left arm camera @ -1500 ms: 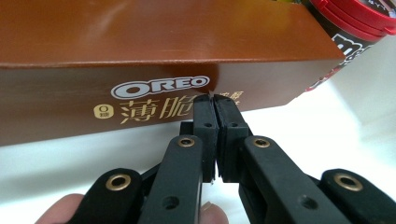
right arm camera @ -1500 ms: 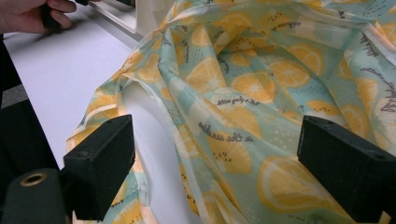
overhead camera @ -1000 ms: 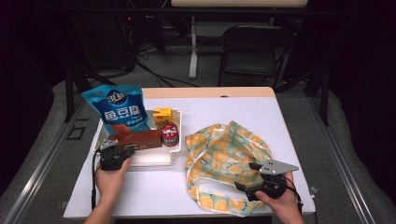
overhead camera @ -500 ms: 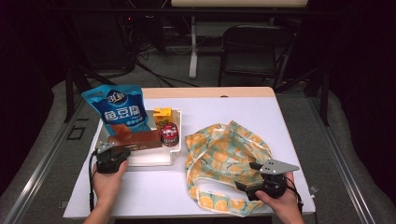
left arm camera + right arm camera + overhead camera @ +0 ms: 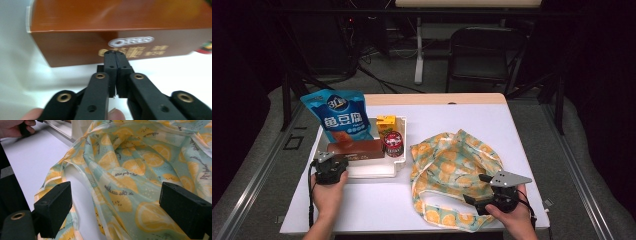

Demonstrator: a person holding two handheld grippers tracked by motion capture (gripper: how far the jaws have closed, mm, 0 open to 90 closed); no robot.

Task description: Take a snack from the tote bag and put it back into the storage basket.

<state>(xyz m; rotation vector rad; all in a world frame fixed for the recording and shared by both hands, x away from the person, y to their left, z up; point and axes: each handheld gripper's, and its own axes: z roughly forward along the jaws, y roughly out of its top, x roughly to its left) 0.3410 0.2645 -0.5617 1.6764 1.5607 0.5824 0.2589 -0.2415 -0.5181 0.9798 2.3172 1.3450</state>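
A brown Oreo box [image 5: 357, 148] lies along the front of the white tray [image 5: 377, 172], left on the table. My left gripper [image 5: 333, 161] sits at the tray's front left corner. In the left gripper view its jaws are shut with nothing between them, and the gripper [image 5: 115, 53] tips are just short of the Oreo box [image 5: 112, 30]. A cloth bag with an orange-slice print [image 5: 457, 165] lies crumpled at the right. My right gripper [image 5: 476, 189] is at its near edge, and in its own view the gripper [image 5: 116, 205] stands wide open over the bag's fabric [image 5: 140, 165].
In the tray stand a blue snack bag [image 5: 341, 117], a small yellow box [image 5: 386, 123] and a red can [image 5: 393, 143]. The table [image 5: 462, 115] has bare white surface at the back and front left. A black chair [image 5: 484, 55] stands beyond the far edge.
My left gripper has drawn back slightly toward the near left, away from the Oreo box. The right gripper and the bag have stayed put.
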